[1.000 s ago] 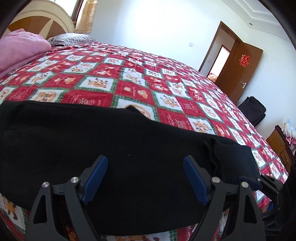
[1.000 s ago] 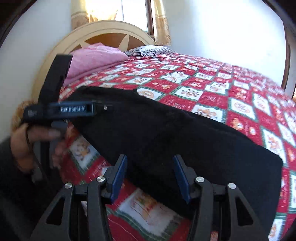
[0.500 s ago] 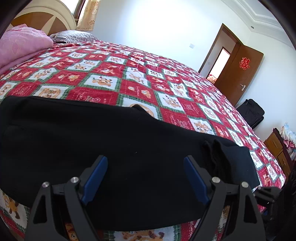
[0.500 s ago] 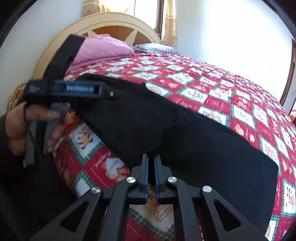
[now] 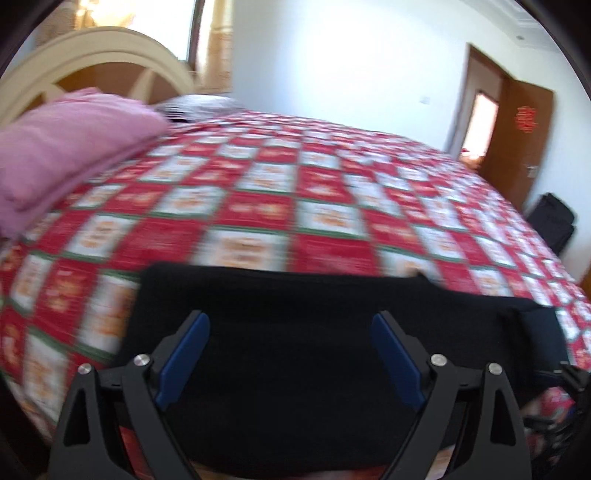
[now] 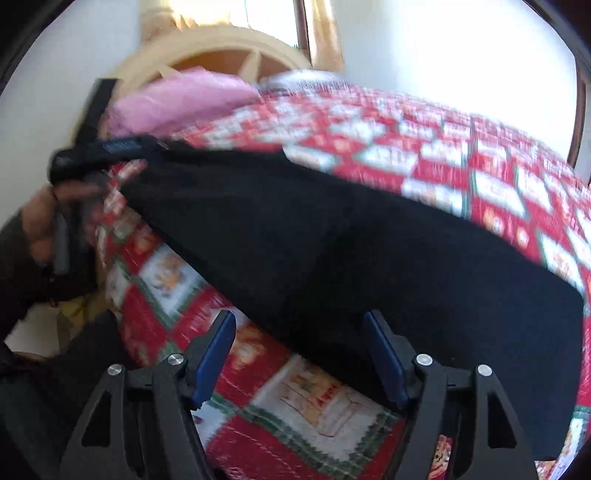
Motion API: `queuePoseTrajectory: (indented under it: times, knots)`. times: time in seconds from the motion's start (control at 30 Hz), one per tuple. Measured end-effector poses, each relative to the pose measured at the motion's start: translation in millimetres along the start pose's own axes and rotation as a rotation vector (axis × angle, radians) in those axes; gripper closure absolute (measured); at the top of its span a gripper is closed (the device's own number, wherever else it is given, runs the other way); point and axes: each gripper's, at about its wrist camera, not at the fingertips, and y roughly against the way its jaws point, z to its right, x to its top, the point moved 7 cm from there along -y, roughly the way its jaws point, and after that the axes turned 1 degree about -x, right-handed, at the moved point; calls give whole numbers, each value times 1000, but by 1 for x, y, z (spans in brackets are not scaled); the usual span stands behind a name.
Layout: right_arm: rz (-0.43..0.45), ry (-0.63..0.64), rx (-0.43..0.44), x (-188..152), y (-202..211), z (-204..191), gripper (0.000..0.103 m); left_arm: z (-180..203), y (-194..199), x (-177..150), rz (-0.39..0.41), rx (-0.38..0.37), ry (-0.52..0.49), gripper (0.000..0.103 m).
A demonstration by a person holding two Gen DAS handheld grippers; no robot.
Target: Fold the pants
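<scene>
Light: bright daylight, window (image 5: 192,33) beyond the fingers
Glare: wall (image 5: 332,66) washed out
Blur: bedspread (image 5: 258,206) smeared, both views
Edges: fisheye curve, dark corners

A home bedroom: a wide bed (image 5: 332,206) under a red patterned quilt, a curved headboard (image 5: 92,51) by a curtained window (image 5: 207,40), a folded pink blanket (image 5: 62,147), and a brown door (image 5: 524,136).
</scene>
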Motion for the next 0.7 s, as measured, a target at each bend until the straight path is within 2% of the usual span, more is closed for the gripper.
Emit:
queuePoseTrajectory:
  times: [0.1,0.23,0.33,0.37,0.4,0.43,0.5,0.57,0.63,0.7]
  knots:
    - [11,-11,10,3,8,-5,30,-53,-5,2,-16,74,41,10]
    - [132,-50,88,16,33,-10,30,-89,-14,-4,-46,36,115,10]
    - [147,-75,90,19,35,-7,30,-92,-26,-11,-71,-26,144,15]
    - [139,-88,90,18,32,-4,30,-92,-29,-12,-74,-37,149,18]
    - [131,-103,82,15,29,-2,30,-91,-33,-14,-78,-67,159,28]
    - [126,-110,75,14,28,0,30,-91,-34,-14,-70,-77,164,29]
    - [120,-120,64,12,25,3,30,-90,-34,-13,-52,-88,168,29]
    - [122,-128,63,11,25,4,30,-89,-32,-14,-47,-89,164,35]
    - [124,-127,59,11,24,4,30,-78,-28,-17,-52,-92,131,49]
    - [125,-122,48,9,24,4,30,-72,-27,-19,-54,-75,105,49]
